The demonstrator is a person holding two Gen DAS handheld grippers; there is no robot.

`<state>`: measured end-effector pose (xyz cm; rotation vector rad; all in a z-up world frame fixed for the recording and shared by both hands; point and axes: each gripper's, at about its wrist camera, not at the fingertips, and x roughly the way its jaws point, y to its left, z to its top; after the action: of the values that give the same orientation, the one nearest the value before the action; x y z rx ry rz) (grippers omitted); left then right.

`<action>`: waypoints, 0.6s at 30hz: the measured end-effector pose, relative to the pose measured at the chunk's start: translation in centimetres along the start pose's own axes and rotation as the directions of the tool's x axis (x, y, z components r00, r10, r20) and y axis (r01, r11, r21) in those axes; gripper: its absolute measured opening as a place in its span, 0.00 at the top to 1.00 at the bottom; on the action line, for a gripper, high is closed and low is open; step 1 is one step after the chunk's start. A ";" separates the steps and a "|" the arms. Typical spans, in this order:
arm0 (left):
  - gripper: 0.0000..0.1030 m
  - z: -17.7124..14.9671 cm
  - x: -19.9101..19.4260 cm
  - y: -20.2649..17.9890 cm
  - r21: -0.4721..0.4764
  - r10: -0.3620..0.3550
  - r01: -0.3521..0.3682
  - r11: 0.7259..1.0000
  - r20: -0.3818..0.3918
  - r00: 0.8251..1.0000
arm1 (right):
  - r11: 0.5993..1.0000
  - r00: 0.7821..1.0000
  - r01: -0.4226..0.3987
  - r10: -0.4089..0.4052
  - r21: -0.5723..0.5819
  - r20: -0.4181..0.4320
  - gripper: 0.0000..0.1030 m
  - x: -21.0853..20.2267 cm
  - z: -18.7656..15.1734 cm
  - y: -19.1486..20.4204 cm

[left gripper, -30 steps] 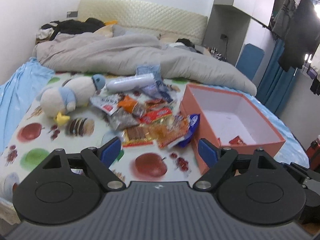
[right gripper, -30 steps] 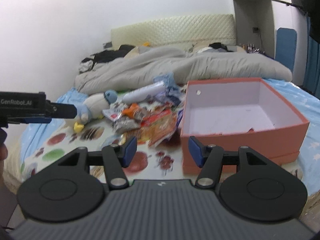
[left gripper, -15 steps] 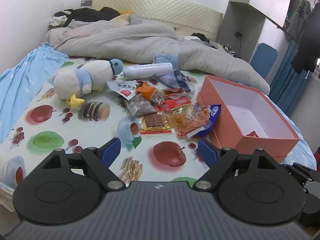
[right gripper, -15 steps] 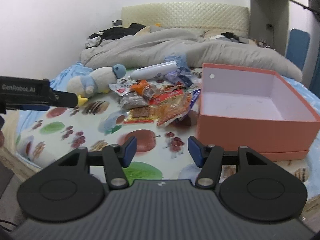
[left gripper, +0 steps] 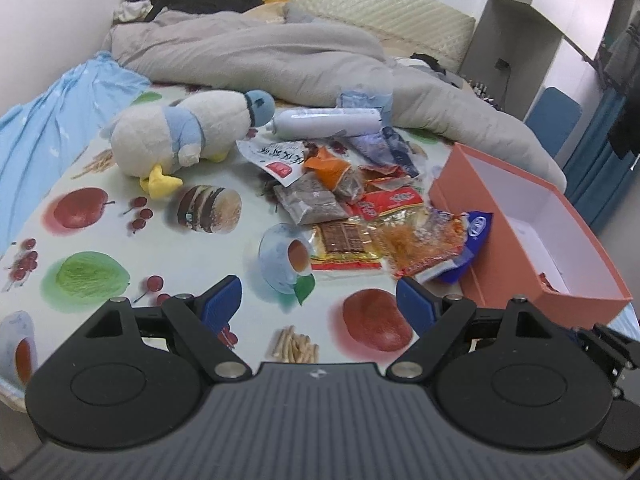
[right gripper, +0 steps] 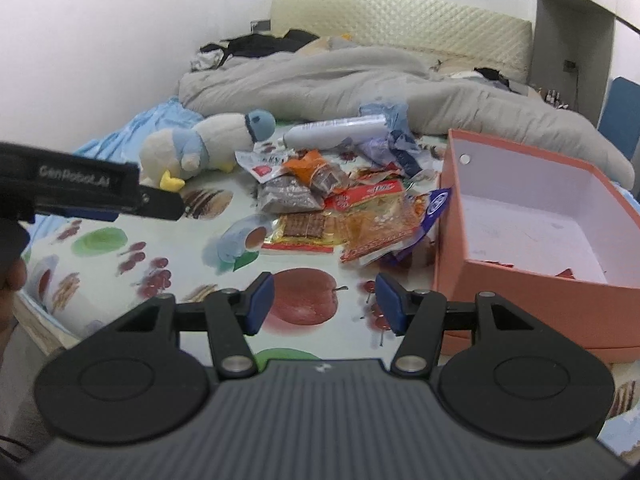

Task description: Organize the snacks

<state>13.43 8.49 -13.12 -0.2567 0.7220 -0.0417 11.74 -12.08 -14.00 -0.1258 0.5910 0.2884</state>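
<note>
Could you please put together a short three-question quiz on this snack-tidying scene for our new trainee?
1. True or false: the left gripper is closed on a snack packet.
2. Which lies nearest the orange box? A) plush penguin B) blue-edged packet C) white bottle
3. What lies between the right gripper pads?

Key:
1. False; its jaws are open and hold nothing.
2. B
3. Nothing; only the fruit-print sheet shows beyond them.
</note>
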 end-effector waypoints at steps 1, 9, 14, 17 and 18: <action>0.15 0.2 0.8 0.3 -0.005 -0.001 0.001 1.000 -0.005 1.000 | 1.000 1.000 0.003 -0.003 0.002 -0.007 0.44 0.6 0.0 0.0; 0.17 0.8 9.0 2.2 -0.060 -0.128 0.121 0.991 -0.118 0.985 | 0.997 0.998 0.032 -0.028 0.065 -0.063 0.53 6.3 -0.4 -0.6; 0.17 0.8 13.3 2.7 -0.106 -0.174 0.157 0.982 -0.176 0.969 | 0.991 0.997 0.055 -0.047 0.122 -0.067 0.55 9.4 0.2 -1.3; 0.18 0.6 15.6 3.5 -0.209 -0.247 0.203 0.957 -0.213 0.945 | 0.982 0.994 0.061 -0.045 0.179 -0.095 0.56 11.9 0.4 -1.6; 0.20 0.3 16.2 3.7 -0.251 -0.276 0.218 0.943 -0.222 0.935 | 0.978 0.993 0.066 -0.046 0.198 -0.105 0.57 12.6 0.5 -1.7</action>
<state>25.59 10.15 -24.28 -0.5660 0.9482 -0.2397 22.49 -10.71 -20.62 0.0385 0.7114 0.1667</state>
